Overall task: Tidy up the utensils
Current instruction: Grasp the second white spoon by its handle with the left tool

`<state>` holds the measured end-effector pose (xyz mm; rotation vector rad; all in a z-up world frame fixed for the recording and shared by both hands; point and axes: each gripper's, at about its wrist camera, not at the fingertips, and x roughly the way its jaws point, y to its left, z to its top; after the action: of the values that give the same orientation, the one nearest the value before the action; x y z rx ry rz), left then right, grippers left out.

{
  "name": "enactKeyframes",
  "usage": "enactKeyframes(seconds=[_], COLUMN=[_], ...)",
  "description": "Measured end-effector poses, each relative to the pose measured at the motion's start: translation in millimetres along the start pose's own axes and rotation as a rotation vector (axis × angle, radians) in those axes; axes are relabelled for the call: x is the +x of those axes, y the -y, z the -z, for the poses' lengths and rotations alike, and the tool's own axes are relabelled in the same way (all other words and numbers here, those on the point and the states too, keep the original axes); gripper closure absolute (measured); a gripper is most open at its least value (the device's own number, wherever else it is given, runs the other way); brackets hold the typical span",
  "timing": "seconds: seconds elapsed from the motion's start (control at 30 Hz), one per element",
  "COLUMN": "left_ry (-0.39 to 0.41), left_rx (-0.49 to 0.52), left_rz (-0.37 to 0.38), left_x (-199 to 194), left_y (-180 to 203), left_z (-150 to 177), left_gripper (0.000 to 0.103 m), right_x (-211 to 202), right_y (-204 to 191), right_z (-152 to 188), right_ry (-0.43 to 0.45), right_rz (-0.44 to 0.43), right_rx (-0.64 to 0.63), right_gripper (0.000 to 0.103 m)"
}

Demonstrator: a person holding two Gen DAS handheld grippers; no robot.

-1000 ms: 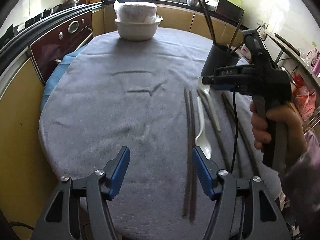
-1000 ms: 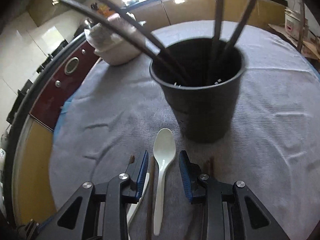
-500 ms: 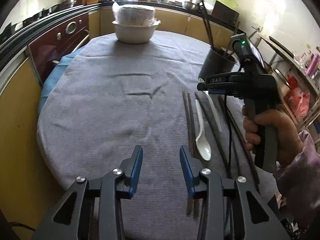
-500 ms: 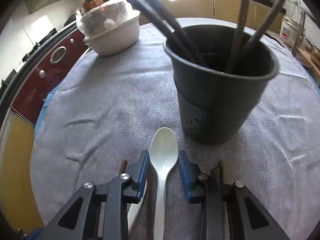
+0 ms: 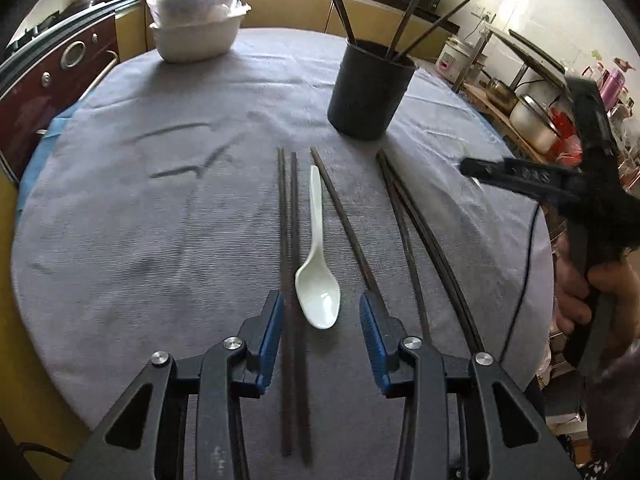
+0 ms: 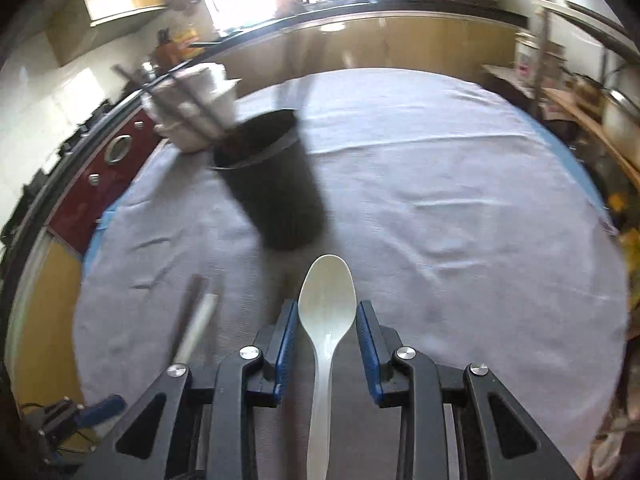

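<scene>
A black utensil holder (image 5: pixel 370 88) with several dark chopsticks stands on the grey cloth; it also shows blurred in the right wrist view (image 6: pixel 276 184). A white spoon (image 5: pixel 316 256) lies among several dark chopsticks (image 5: pixel 288 248). My left gripper (image 5: pixel 320 320) is open, low over that spoon's bowl. My right gripper (image 6: pixel 327 328) holds a second white spoon (image 6: pixel 326 320) between its jaws, lifted above the cloth to the right of the holder; the pads (image 6: pixel 288 332) stand slightly off the spoon's bowl, the grip point is hidden. The right gripper body (image 5: pixel 560 184) shows at the right.
A white covered bowl (image 5: pixel 196 28) stands at the table's far left. Kitchen counters and an oven (image 5: pixel 60 72) ring the table (image 5: pixel 120 200). Shelves with pots (image 5: pixel 536 116) stand close on the right. A loose spoon handle and chopstick (image 6: pixel 196 320) lie left of my right gripper.
My right gripper lifted the second white spoon off the cloth and swung right, away from the holder. My left gripper moved right and forward over the remaining spoon.
</scene>
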<state>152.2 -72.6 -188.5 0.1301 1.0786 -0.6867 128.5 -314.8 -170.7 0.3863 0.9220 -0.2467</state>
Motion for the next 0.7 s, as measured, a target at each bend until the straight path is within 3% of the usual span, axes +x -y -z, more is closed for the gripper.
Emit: enactKeyframes(seconds=[0.23, 0.3, 0.37, 0.5, 0.63, 0.7], left_ry=[-0.021, -0.034, -0.049, -0.053, -0.089, -0.090], left_rx=[-0.002, -0.007, -0.021, -0.017, -0.079, -0.106], left_rz=[0.006, 0.023, 0.047, 0.064, 0.061, 0.085], left_x=[16.9, 20.4, 22.7, 24.5, 32.7, 32.8], left_y=[9.2, 10.3, 11.5, 17.5, 9.6, 7.5], left_z=[-1.6, -1.7, -1.2, 1.2, -0.7, -3.3], left_gripper=[0.065, 0.086, 0.090, 0.090, 0.086, 0.069], right_x=[2.3, 3.2, 4.2, 4.2, 7.1, 8.0], right_y=[32.6, 35.6, 38.1, 45.8, 51.0, 51.0], right_z=[11.7, 13.9, 14.1, 16.9, 18.3, 19.7], right_ry=[-0.026, -0.029, -0.031, -0.032, -0.045, -0.051], right_rz=[-0.015, -0.020, -0.029, -0.038, -0.045, -0.052], right_rx=[0.061, 0.064, 0.073, 0.089, 0.102, 0.100], right_gripper=[0.071, 0.071, 0.071, 0.071, 0.070, 0.070])
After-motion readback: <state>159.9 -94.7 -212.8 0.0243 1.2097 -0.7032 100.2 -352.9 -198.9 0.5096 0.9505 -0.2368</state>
